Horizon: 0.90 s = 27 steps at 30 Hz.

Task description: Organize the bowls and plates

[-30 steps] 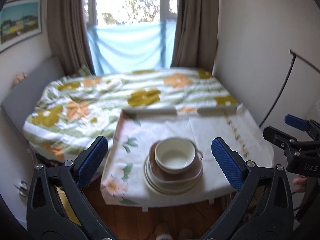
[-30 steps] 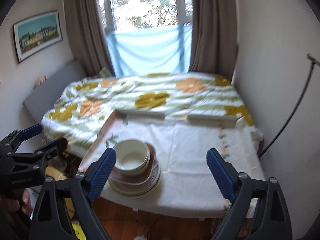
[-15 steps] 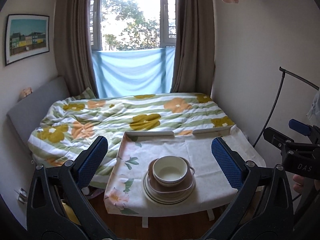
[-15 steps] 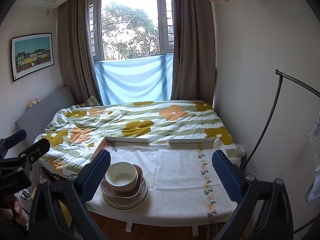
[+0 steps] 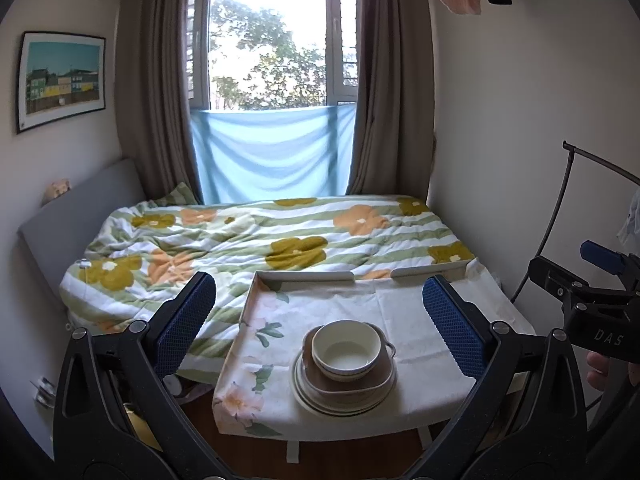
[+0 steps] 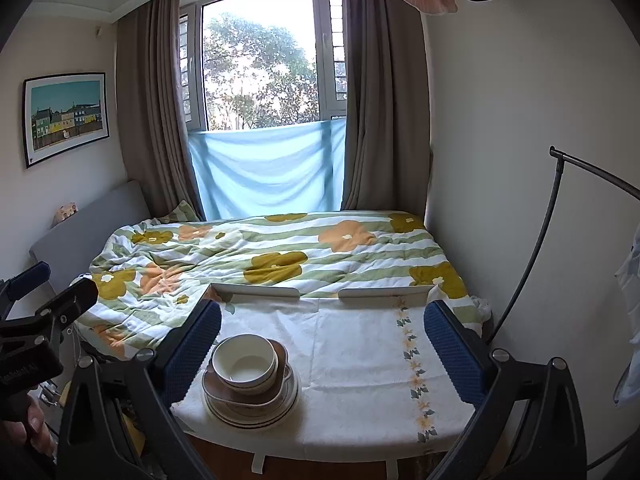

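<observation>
A white bowl sits in a brown dish with handles, on a stack of round white plates, near the front edge of a small cloth-covered table. In the right wrist view the bowl, brown dish and plates stand at the table's front left. My left gripper is open and empty, held back from and above the stack. My right gripper is open and empty, to the right of the stack, above the bare cloth.
A bed with a flowered quilt lies behind the table, below a window with curtains. A white wall is at the right, with a thin black bent stand. The right gripper's body shows in the left wrist view.
Both grippers have pulled back and tilted up, so the stack looks smaller and lower and more of the window shows. The stack has not moved. Both stay open.
</observation>
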{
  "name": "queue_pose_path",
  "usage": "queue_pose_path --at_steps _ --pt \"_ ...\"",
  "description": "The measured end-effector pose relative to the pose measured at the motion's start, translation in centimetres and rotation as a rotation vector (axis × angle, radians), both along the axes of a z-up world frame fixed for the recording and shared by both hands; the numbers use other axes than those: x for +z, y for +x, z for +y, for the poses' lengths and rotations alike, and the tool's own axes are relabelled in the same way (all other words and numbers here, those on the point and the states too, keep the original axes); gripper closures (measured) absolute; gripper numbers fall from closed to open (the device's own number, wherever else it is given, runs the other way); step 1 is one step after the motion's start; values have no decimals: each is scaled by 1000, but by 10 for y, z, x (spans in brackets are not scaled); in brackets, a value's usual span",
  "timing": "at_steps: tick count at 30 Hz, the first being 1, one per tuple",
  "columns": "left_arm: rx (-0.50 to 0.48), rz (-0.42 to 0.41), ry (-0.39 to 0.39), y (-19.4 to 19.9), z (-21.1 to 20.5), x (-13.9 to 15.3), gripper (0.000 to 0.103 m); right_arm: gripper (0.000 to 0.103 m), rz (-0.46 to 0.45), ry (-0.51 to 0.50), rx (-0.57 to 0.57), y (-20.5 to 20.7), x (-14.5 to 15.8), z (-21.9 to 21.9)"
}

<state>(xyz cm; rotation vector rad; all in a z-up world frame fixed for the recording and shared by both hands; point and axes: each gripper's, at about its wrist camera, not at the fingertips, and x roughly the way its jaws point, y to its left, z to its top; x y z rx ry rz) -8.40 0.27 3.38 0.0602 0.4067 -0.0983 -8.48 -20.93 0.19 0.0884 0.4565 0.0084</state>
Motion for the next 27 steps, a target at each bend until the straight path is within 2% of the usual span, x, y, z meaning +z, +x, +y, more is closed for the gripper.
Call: queue_pose_path --at_steps 10,27 --pt "1 -22 15 -6 -4 1 0 2 2 -7 2 1 2 -2" --pt "5 -28 -1 -11 0 2 0 2 2 -10 -1 -2 1 -5"
